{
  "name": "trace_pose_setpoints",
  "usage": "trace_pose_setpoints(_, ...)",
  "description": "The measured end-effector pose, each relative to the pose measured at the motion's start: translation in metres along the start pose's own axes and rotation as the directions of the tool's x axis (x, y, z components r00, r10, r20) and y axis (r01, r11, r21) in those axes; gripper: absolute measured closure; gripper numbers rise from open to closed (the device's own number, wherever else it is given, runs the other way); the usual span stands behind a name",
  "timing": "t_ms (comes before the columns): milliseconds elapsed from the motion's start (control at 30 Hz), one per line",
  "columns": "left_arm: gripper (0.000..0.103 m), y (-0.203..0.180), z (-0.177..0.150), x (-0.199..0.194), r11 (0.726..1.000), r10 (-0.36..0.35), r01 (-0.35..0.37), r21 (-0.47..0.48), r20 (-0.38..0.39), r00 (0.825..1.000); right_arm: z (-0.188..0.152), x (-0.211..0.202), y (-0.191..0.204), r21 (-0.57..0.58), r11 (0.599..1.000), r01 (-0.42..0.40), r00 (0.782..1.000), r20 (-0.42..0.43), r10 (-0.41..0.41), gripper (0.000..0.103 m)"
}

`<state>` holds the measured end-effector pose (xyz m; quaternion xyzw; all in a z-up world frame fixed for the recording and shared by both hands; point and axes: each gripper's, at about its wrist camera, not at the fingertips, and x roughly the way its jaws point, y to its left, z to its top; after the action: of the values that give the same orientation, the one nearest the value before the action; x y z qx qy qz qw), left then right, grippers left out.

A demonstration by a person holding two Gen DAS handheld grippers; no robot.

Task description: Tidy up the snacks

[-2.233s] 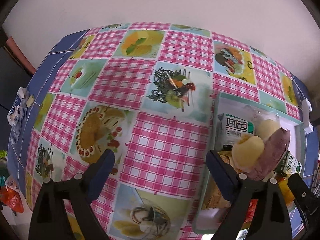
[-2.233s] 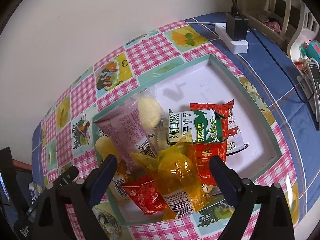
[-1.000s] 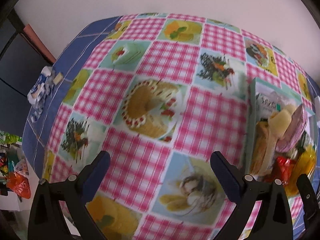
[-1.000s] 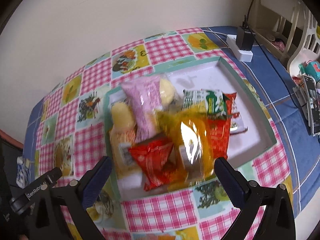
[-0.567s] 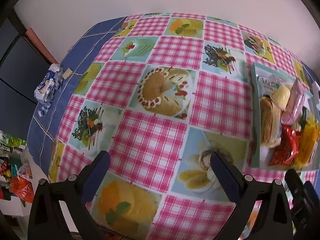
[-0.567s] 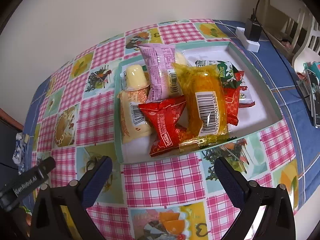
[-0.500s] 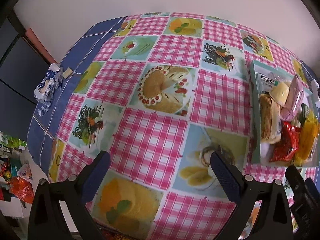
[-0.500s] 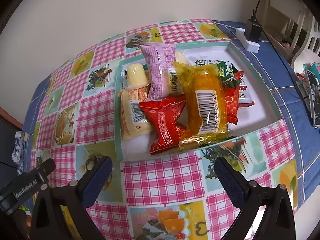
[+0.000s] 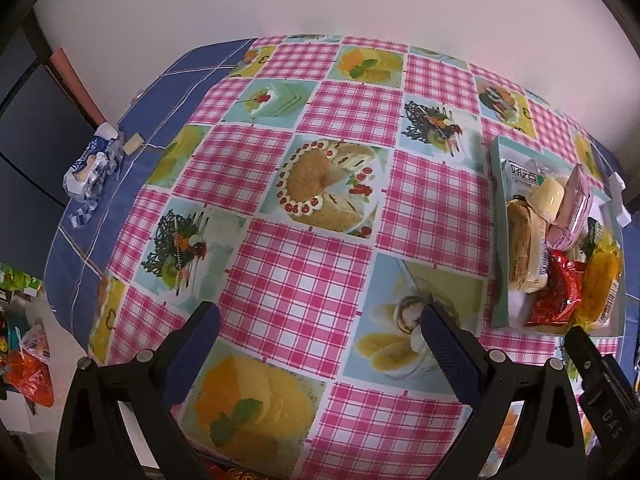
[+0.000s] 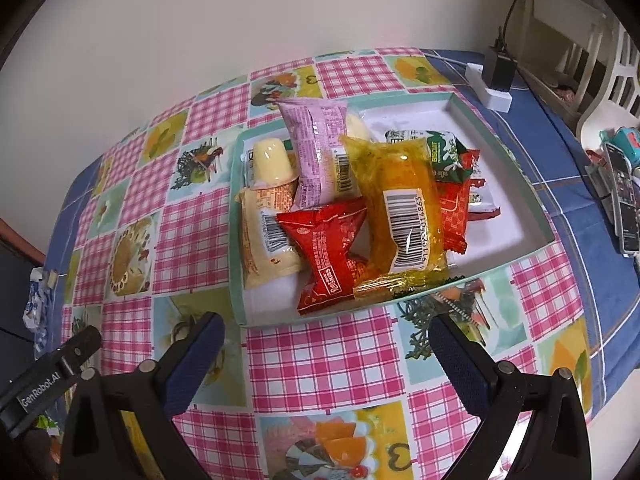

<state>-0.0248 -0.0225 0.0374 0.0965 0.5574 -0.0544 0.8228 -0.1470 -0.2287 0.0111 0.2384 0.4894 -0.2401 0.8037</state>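
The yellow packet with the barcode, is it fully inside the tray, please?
No. The yellow packet lies on other snacks, its near end overhanging the tray rim.

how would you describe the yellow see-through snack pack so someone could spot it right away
Start at the shallow green-rimmed tray on the pink checked tablecloth; the snacks are heaped in its left half. The yellow transparent packet lies on top of the heap, running toward the tray's near edge, right of the red packet. Only it is see-through yellow, with a white barcode label facing up.

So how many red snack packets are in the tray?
2: red star-shaped packet at the front, orange-red packet under the yellow packet. Others may be hidden in the pile.
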Motion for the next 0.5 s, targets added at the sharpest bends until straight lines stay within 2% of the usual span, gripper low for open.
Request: trace_pose_setpoints(500,0.003,-0.0023,0.0022,0.0021,1.0,-0.022,0.022,0.012,-0.011,1.0,0.0018,0.003,0.0071,-0.032,0.999,0.018,1.0,-0.006,-0.018,0.0)
